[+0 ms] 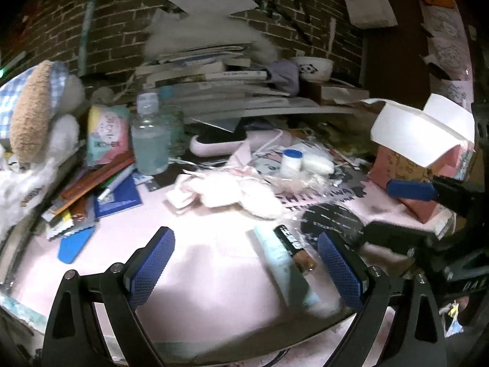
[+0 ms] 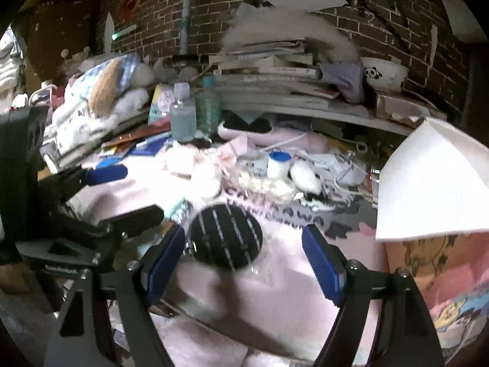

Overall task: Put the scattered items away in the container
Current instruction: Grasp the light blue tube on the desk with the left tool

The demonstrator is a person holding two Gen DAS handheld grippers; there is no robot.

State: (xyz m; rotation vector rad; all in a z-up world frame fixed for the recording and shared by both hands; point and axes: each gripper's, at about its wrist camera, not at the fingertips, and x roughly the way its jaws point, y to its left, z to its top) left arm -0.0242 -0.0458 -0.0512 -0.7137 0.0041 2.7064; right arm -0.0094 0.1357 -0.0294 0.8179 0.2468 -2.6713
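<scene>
Between the spread blue pads of the left gripper (image 1: pixel 246 264), near the front edge of the pink-covered desk (image 1: pixel 195 263), a pale tube (image 1: pixel 285 270) and a battery (image 1: pixel 295 249) lie side by side, long axes running from the far left toward the near right. Further right, the right gripper (image 2: pixel 244 258) hangs open and empty over a black striped disc (image 2: pixel 226 235), with the cartoon-printed container (image 2: pixel 443 278) at the desk's right edge.
</scene>
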